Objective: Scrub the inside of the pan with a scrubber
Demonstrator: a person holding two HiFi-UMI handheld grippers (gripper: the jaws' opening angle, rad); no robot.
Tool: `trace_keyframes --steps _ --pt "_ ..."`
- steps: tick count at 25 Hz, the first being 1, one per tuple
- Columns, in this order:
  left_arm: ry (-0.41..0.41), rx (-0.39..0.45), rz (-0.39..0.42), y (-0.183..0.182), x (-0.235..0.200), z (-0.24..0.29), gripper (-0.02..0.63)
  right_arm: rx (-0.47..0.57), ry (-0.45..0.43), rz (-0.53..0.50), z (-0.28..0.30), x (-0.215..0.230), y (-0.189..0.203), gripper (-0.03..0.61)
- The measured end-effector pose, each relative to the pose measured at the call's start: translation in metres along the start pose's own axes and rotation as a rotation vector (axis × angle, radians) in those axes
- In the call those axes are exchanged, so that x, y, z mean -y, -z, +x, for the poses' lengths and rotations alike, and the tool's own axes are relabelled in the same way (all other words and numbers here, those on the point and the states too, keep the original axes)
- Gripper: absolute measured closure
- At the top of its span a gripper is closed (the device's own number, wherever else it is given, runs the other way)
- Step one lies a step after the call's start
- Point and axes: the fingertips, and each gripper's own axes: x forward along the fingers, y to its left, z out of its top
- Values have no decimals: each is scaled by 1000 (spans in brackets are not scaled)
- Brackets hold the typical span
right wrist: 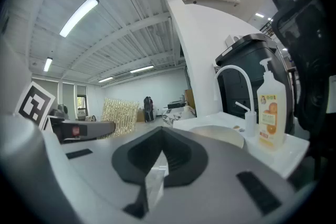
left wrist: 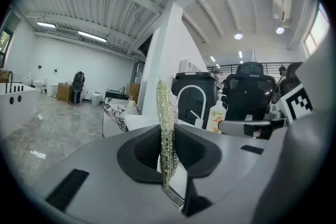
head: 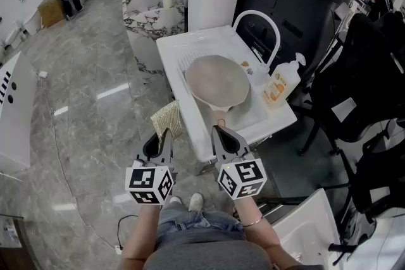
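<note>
Left claw [head: 166,135] grips scrubber [head: 167,118], hiding its lower edge.

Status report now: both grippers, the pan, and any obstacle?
Left gripper shut on scrubber, short of the sink. Right gripper shut, empty. Pan lies in sink, untouched. Nothing blocks it.

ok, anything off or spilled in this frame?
Nothing stands out. The pan lies in the sink and the bottle stands upright on the rim. No spill shows. The left gripper is clamped on the scrubber; the right gripper is shut and empty.
</note>
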Motion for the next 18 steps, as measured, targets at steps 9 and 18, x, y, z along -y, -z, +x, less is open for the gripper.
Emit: trace_keyframes --steps 9,18 --pt "-5 -9 3 3 -2 5 549 7 18 1 1 7 1 569" --pt "-27 -14 -21 8 -14 10 549 9 15 22 9 13 3 568"
